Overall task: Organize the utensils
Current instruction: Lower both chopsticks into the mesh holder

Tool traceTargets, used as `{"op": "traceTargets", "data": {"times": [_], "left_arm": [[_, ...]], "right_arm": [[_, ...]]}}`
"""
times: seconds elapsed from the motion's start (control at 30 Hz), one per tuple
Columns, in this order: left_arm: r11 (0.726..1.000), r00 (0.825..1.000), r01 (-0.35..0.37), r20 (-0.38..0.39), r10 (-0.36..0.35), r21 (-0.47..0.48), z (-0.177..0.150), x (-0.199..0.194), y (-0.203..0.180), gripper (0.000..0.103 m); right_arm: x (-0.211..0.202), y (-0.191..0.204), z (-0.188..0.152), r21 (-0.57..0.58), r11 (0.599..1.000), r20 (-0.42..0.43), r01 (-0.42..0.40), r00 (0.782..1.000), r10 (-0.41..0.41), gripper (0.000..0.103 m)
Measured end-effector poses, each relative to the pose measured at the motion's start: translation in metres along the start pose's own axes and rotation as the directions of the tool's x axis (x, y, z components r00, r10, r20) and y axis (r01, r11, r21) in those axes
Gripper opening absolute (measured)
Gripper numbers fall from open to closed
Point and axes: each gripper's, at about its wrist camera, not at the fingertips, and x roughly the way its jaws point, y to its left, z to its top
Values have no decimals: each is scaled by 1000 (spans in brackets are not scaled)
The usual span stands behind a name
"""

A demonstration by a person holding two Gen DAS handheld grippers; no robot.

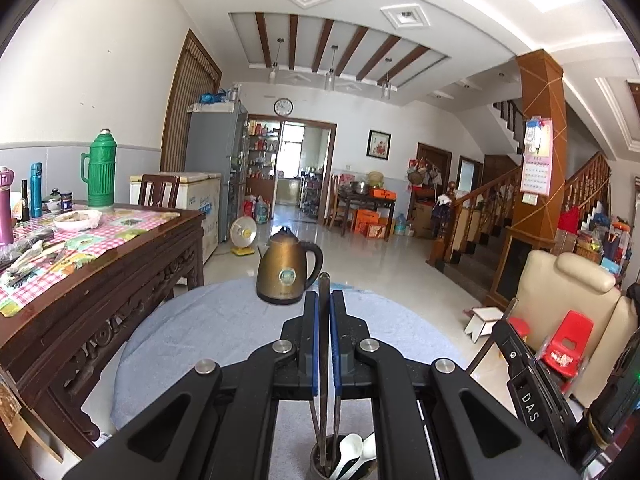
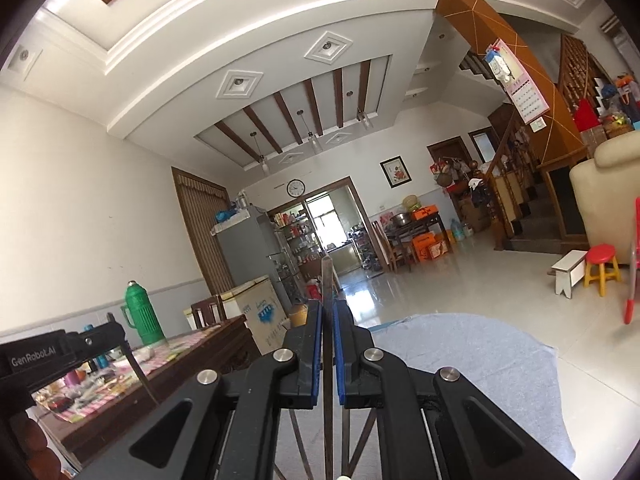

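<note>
My left gripper (image 1: 324, 300) is shut on one dark chopstick (image 1: 324, 284), which stands upright between the blue pads. Directly below it, at the bottom edge of the left wrist view, a dark holder cup (image 1: 319, 467) contains white spoons (image 1: 354, 450) and more chopsticks. My right gripper (image 2: 327, 306) is likewise shut on a dark chopstick (image 2: 327, 280) that points up. Under it several chopsticks (image 2: 305, 452) fan out. The left gripper's black housing (image 2: 40, 356) shows at the left of the right wrist view, its chopstick (image 2: 140, 372) hanging down. The right gripper's housing (image 1: 528, 396) shows in the left wrist view.
A round table with blue-grey cloth (image 1: 208, 328) carries a bronze kettle (image 1: 286, 268). To the left a carved wooden table (image 1: 132, 264) holds a green thermos (image 1: 102, 168), a bowl and clutter. A cream armchair (image 1: 560, 300), red child's chair (image 1: 570, 340) and red-topped stool (image 2: 602, 268) stand right.
</note>
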Motion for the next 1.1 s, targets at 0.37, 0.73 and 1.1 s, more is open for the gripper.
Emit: {"op": "traceTargets", "data": {"times": [0.37,0.73,1.1], "left_arm": [[999,997,-37,-65,37,-2,-20,25,0,5],[999,995,-47,-85,47,2,-30,32,-1,5],[999,994,-47,-102,47,1,-35,37,-2,5]], "right_arm": [[7,-1,-12,-3,1000,-43,-1,999,1,7],[8,6,-22,-28,1000,-65,-14,998,13,7],[3,0,-24,-24,1000,-69,-10,998,8,7]]}}
